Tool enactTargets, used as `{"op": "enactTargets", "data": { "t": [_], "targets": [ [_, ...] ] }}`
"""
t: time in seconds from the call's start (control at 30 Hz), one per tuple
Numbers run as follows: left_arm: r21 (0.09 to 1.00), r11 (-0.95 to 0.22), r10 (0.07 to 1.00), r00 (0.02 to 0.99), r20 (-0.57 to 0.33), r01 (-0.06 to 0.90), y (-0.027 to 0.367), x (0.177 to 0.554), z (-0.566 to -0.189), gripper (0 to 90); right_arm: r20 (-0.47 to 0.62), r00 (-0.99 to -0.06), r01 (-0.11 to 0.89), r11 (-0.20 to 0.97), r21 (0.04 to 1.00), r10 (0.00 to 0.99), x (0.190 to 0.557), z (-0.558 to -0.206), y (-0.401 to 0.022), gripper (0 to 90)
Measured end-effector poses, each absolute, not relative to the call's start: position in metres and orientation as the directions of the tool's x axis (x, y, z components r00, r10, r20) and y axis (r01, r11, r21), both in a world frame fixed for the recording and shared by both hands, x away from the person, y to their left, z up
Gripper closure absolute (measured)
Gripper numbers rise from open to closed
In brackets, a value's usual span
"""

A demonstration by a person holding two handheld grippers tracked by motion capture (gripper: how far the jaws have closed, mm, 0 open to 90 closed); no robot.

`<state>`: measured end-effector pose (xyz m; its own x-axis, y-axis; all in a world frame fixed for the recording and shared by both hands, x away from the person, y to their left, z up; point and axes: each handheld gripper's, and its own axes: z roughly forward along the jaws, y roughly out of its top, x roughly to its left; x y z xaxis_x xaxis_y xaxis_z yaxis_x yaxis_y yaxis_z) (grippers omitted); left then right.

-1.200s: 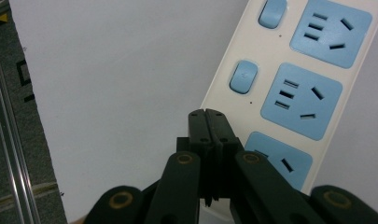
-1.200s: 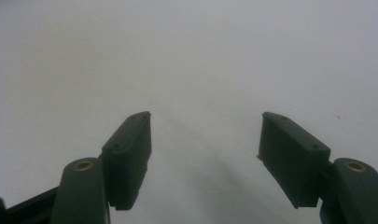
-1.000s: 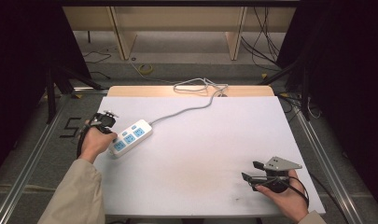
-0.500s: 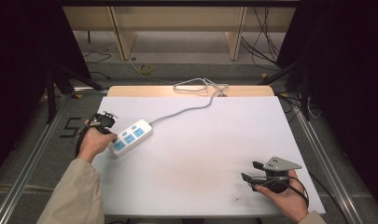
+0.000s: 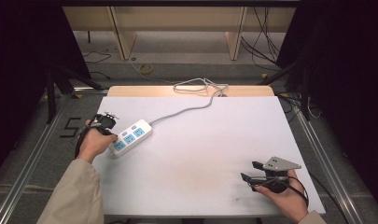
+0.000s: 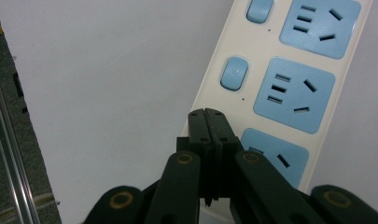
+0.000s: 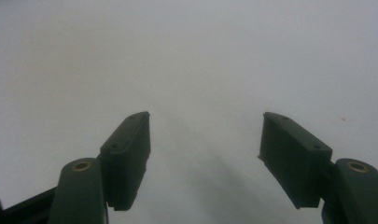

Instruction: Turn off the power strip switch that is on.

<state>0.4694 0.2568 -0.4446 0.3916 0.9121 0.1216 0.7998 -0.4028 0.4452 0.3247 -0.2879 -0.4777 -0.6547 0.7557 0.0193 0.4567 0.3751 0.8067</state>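
Note:
A white power strip (image 5: pixel 130 135) with blue sockets and blue switches lies at the left of the white table (image 5: pixel 205 144). Its grey cable (image 5: pixel 186 109) runs to a coil at the table's far edge. My left gripper (image 5: pixel 107 128) is at the strip's near end, held by a hand. In the left gripper view the power strip (image 6: pixel 294 93) runs up and to the right, and my left gripper (image 6: pixel 207 116) is shut with its jaws pressed together, nothing between them, tips over the strip's edge beside the nearest socket. My right gripper (image 5: pixel 251 171) stands open at the front right; in the right gripper view my right gripper (image 7: pixel 205 135) holds nothing.
A metal frame rail (image 5: pixel 32 168) runs along the table's left side, another rail (image 5: pixel 322 158) along the right. Wooden shelf legs (image 5: pixel 123 32) and loose cables (image 5: pixel 266 42) are on the floor beyond the far edge.

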Motion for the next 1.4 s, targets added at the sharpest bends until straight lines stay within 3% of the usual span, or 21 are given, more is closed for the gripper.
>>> {"op": "enactTargets", "data": {
  "t": [1.07, 1.4],
  "targets": [
    [0.442, -0.423, 0.905, 0.397, 0.156, 0.791, 0.2529, 0.4680, -0.4446, 89.6, 0.018, -0.657, 0.457, 0.379, 0.805, 0.754, 0.3256, -0.4780, -0.2886, 34.6],
    [0.465, -0.386, 0.918, 0.379, 0.115, 0.796, 0.2587, 0.4666, -0.4410, 89.5, 0.018, -0.656, 0.458, 0.378, 0.805, 0.755, 0.3255, -0.4781, -0.2887, 34.6]
  ]
}}
